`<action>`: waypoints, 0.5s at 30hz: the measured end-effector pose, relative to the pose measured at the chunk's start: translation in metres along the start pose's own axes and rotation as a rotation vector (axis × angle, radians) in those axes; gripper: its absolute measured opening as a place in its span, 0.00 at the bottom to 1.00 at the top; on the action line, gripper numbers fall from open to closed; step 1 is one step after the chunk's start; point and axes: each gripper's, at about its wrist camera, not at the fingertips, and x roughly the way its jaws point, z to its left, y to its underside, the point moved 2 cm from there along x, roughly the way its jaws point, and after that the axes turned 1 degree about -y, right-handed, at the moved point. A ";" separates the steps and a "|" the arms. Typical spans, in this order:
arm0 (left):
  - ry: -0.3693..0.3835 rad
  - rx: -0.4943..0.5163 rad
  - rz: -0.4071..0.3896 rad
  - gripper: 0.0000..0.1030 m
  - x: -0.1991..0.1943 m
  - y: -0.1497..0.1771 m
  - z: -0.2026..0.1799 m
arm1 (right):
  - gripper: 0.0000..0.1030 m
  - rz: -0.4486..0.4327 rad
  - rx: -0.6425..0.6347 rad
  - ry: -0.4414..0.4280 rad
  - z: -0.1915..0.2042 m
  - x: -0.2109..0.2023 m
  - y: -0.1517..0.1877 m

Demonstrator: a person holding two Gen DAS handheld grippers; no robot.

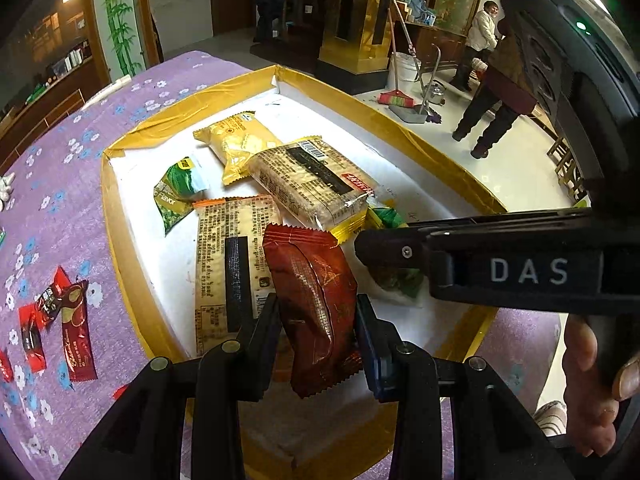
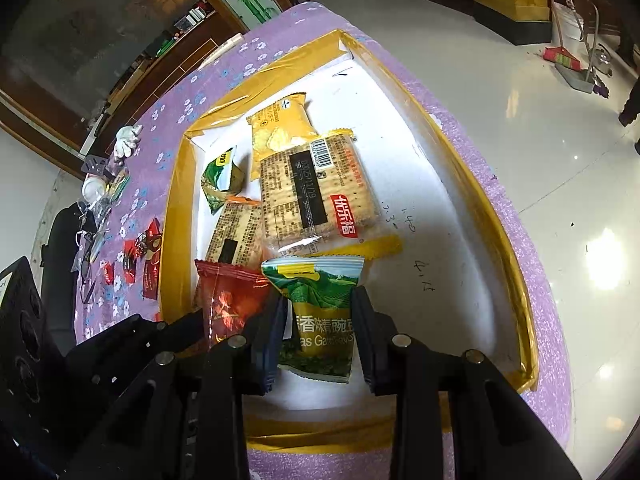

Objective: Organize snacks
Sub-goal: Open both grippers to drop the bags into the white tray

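Four packets already lie in the yellow-rimmed tray (image 1: 120, 208). The left gripper (image 1: 316, 320) is clamped on a red packet (image 1: 316, 312) and the right gripper (image 2: 320, 320) on a green pea packet (image 2: 320, 308), both held over the tray's six-o'clock end. Red chocolate bars (image 1: 76, 328) at nine o'clock on the purple cloth (image 1: 52, 200) remain to be collected.

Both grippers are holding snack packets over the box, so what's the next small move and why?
Probably lower both a little and release. The left gripper clamps the red packet and the right gripper clamps the green pea packet, both already over the white floor of the yellow-rimmed box beside the packets lying there.
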 end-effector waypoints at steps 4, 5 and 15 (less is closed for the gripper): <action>-0.001 0.014 -0.006 0.37 -0.001 0.001 -0.001 | 0.31 0.004 0.000 0.003 -0.001 0.003 0.000; 0.002 0.013 -0.005 0.37 -0.001 0.001 -0.001 | 0.31 0.006 0.000 0.004 -0.001 0.003 0.000; 0.011 -0.026 -0.041 0.57 -0.015 -0.004 0.011 | 0.43 -0.068 -0.026 0.021 0.008 -0.020 -0.003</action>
